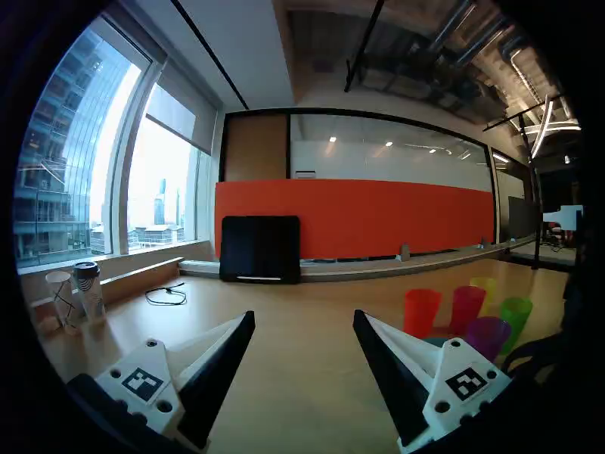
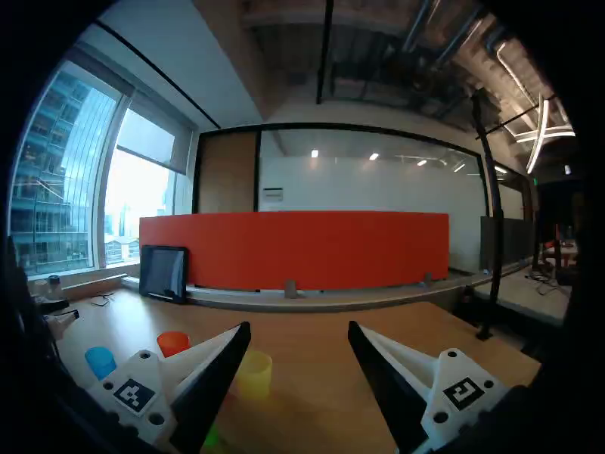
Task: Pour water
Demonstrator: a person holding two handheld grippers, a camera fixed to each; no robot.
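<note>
Paper cups (image 1: 78, 293) lower left on the table (image 1: 302, 333), tablet (image 1: 259, 248) centre against the partition (image 1: 363, 216), plastic cups (image 1: 473, 310) clustered lower right.

left gripper view: bare tabletop (image 1: 302, 356) runs straight ahead to the black tablet (image 1: 259, 248) propped against the orange divider (image 1: 355, 218). right side is blocked by a tight cluster of coloured cups (image 1: 466, 310). far left, two paper cups (image 1: 88, 295) near the window sill, with a thin cable (image 1: 166, 293) lying flat beyond them.

right gripper view: yellow cup (image 2: 253, 373) close in, left of centre. orange cup (image 2: 173, 343) and blue cup (image 2: 100, 362) further left. centre and right half of the tabletop open. black post (image 2: 491, 257) stands off its right edge.
</note>
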